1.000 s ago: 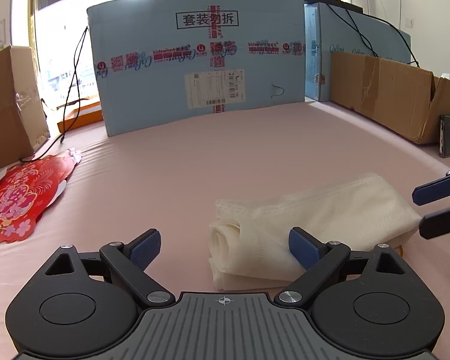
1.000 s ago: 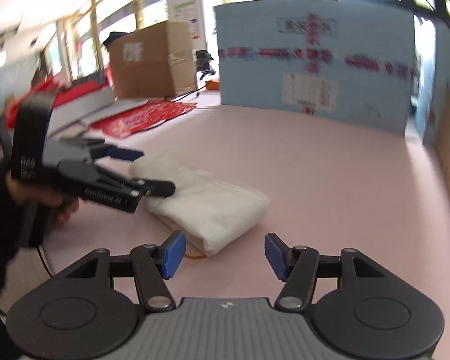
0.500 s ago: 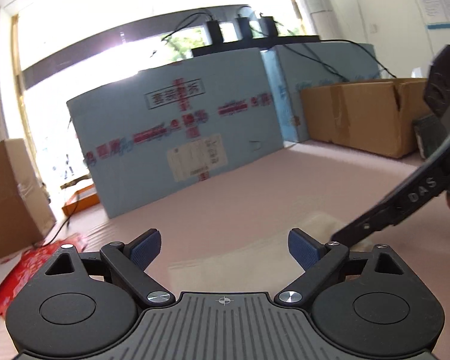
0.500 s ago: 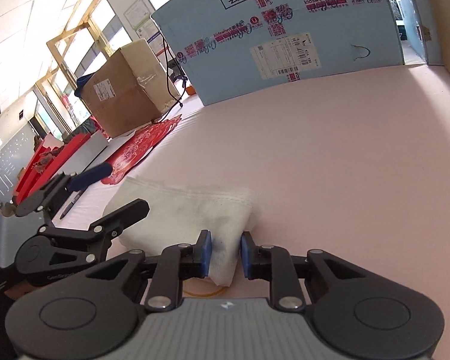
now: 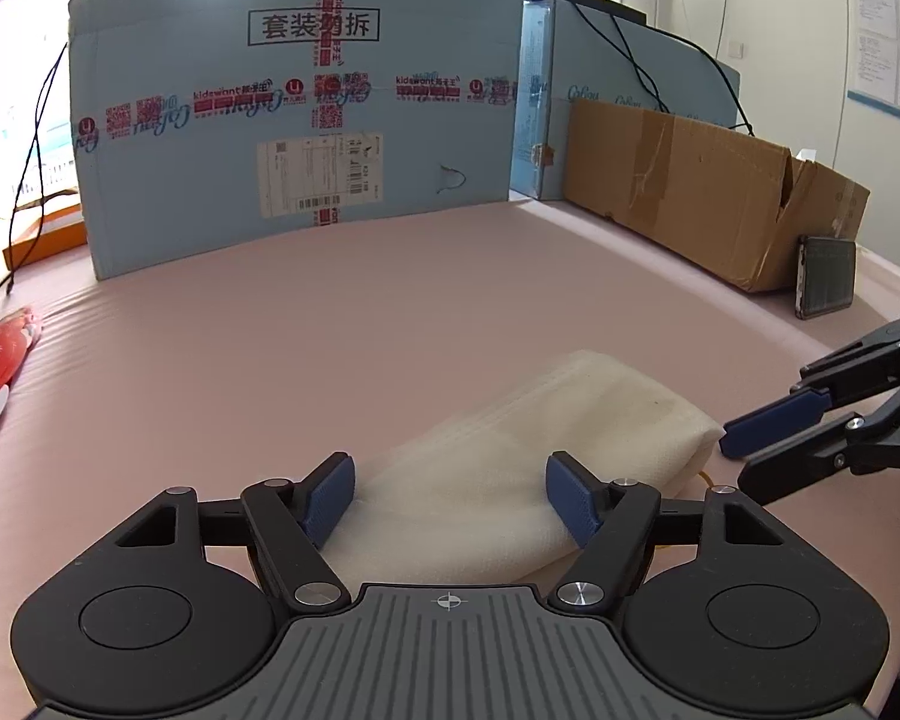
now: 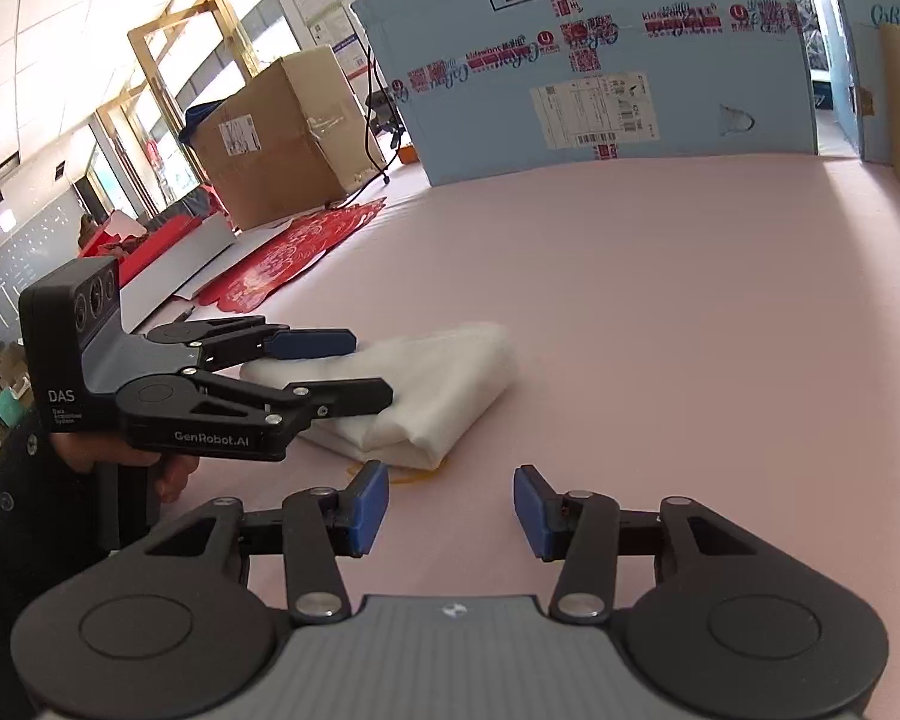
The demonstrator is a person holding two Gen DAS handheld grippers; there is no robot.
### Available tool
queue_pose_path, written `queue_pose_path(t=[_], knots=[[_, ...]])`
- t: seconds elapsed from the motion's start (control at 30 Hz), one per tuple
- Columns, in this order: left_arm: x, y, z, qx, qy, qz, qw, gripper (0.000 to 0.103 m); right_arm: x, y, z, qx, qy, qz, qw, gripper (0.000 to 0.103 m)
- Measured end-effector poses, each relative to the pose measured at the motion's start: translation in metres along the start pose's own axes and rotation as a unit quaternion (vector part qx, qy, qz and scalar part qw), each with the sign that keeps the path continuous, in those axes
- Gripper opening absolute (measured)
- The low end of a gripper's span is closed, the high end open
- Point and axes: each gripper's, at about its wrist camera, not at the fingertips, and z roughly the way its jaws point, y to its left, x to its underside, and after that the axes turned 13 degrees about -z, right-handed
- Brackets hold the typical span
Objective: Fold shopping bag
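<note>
The white shopping bag [image 5: 540, 438] lies folded into a thick bundle on the pink table [image 5: 270, 348]. My left gripper [image 5: 450, 489] straddles the bag's near end. Its jaws are closing, the bag is between them, and the pads do not visibly press on it. In the right wrist view the left gripper [image 6: 354, 369] reaches in from the left, one finger on each side of the bag [image 6: 444, 384]. My right gripper [image 6: 450, 504] sits just short of the bag's corner with jaws opening and nothing between them. From the left wrist view the right gripper [image 5: 735, 463] is at the right edge.
A large blue carton [image 5: 306, 108] stands across the back of the table. A brown box [image 5: 708, 192] and a dark flat device [image 5: 825, 276] line the right side. Red paper decoration [image 6: 294, 258] lies at the left. A yellow cord [image 6: 414, 471] peeks from under the bag.
The right gripper, pinched on the bag's corner half a second ago, has let go and drawn back. The left gripper tipped up, then came back down over the bag with narrower jaws.
</note>
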Motion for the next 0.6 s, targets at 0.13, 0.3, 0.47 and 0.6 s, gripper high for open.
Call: queue_pose_path(t=[0.13, 0.3, 0.47, 0.6], knots=[[0.0, 0.001, 0.0, 0.001, 0.0, -0.003, 1.0, 0.074, -0.003, -0.005, 0.005, -0.018, 0.009, 0.08, 0.997, 0.049], [0.0, 0.003, 0.0, 0.002, -0.001, -0.005, 1.0, 0.074, -0.002, -0.012, 0.012, -0.05, 0.014, 0.186, 0.981, 0.049], [0.001, 0.003, 0.0, 0.002, -0.002, -0.004, 1.0, 0.074, -0.005, -0.003, 0.024, -0.033, 0.014, 0.209, 0.977, 0.02], [0.001, 0.002, -0.001, -0.001, -0.004, 0.0, 1.0, 0.075, 0.003, -0.002, 0.024, -0.012, 0.004, 0.197, 0.98, 0.002]])
